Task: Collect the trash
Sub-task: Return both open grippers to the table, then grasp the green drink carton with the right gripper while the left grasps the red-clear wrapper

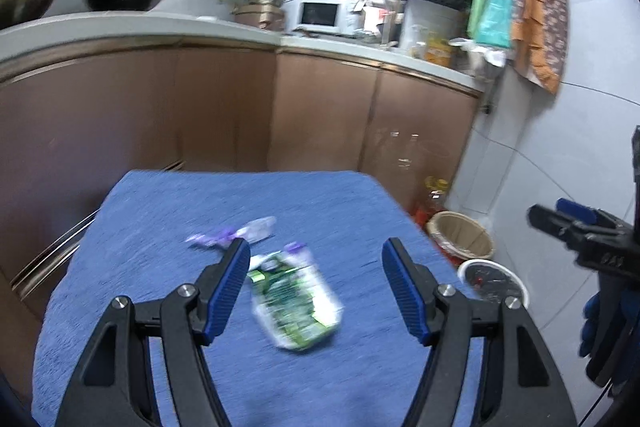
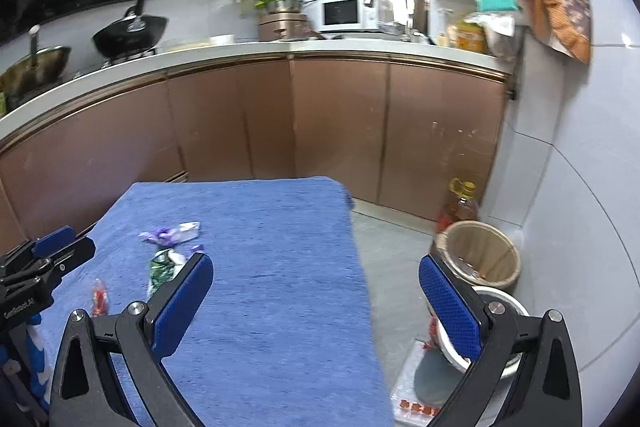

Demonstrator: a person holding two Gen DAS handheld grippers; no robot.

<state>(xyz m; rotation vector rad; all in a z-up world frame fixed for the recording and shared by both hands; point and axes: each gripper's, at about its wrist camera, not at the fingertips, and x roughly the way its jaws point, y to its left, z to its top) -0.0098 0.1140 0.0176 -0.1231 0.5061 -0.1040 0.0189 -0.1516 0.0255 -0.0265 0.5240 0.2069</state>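
A green and white wrapper (image 1: pixel 296 301) lies on the blue cloth-covered table (image 1: pixel 160 251), between the tips of my open, empty left gripper (image 1: pixel 314 263). A purple and clear wrapper (image 1: pixel 236 233) lies just beyond it. In the right wrist view the green wrapper (image 2: pixel 162 267), the purple wrapper (image 2: pixel 170 233) and a small red wrapper (image 2: pixel 98 301) lie on the table's left part. My right gripper (image 2: pixel 316 279) is open and empty over the table's right edge. A tan waste bin (image 2: pixel 482 253) stands on the floor to the right; it also shows in the left wrist view (image 1: pixel 462 233).
A white bowl (image 1: pixel 494 283) sits on the floor beside the bin. An oil bottle (image 2: pixel 462 203) stands behind the bin by the wall. Brown cabinets (image 2: pixel 340 123) and a counter with pans and a microwave (image 2: pixel 344 13) run behind the table.
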